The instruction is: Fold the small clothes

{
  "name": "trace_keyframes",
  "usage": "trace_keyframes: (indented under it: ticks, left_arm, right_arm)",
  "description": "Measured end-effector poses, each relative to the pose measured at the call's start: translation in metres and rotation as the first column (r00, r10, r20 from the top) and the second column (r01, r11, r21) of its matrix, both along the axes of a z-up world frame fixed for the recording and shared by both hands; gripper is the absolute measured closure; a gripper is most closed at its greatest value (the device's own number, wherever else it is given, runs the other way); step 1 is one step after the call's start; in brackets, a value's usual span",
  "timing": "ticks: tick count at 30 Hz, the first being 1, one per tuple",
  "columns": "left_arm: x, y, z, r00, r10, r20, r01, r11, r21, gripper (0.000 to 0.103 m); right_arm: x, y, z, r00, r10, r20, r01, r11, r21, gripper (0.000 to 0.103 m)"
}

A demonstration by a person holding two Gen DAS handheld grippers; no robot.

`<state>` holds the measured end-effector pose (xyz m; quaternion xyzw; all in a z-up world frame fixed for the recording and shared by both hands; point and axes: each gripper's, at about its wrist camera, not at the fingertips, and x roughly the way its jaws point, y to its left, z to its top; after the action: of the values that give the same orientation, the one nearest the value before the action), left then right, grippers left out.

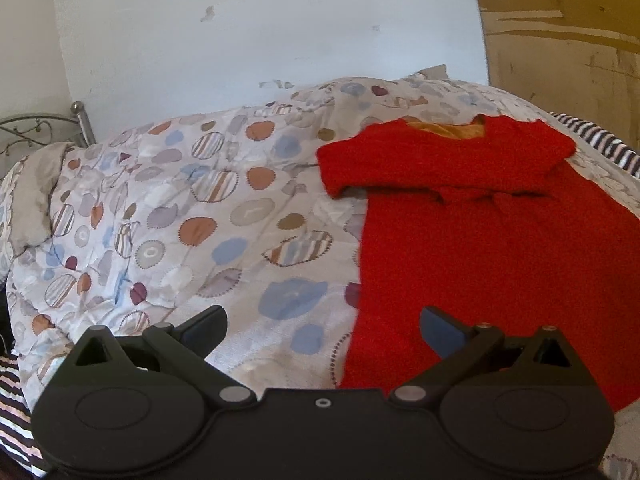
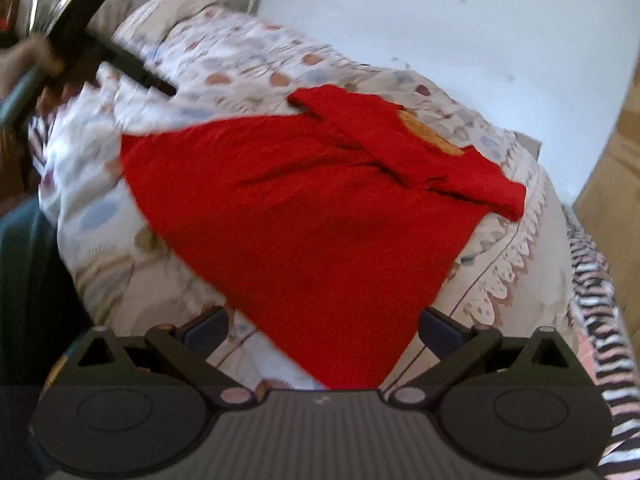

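A small red knit garment with an orange inner collar lies flat on a patterned bedspread. Both sleeves are folded across its chest. My left gripper is open and empty, above the garment's lower left edge. In the right wrist view the same red garment fills the middle. My right gripper is open and empty over the garment's bottom hem. The left gripper's body and the hand holding it show blurred at the top left of the right wrist view.
A white wall stands behind the bed. A metal bed frame is at the far left. A brown cardboard-like panel stands at the right. A striped sheet lies along the bed's right edge.
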<state>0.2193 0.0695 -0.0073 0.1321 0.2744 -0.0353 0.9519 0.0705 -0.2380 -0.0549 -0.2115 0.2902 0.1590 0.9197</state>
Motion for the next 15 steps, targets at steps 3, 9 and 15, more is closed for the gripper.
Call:
trace_keyframes:
  ticks: [3, 9, 15]
  left_arm:
    - [-0.007, -0.005, 0.000, 1.000, 0.000, 0.010, 0.000, 1.000, 0.010, 0.001]
    - [-0.018, -0.007, -0.002, 1.000, -0.009, 0.014, 0.009, 1.000, 0.019, 0.001]
    - [-0.029, -0.009, -0.004, 1.000, -0.020, 0.012, 0.020, 1.000, -0.004, 0.001]
  right_arm:
    - [-0.006, 0.013, -0.010, 0.999, -0.019, 0.038, 0.022, 0.995, -0.099, 0.000]
    - [-0.007, 0.023, -0.024, 0.992, -0.052, 0.112, 0.074, 0.977, -0.201, 0.000]
    - [-0.012, 0.035, -0.041, 0.976, -0.022, 0.217, 0.084, 0.957, -0.279, 0.000]
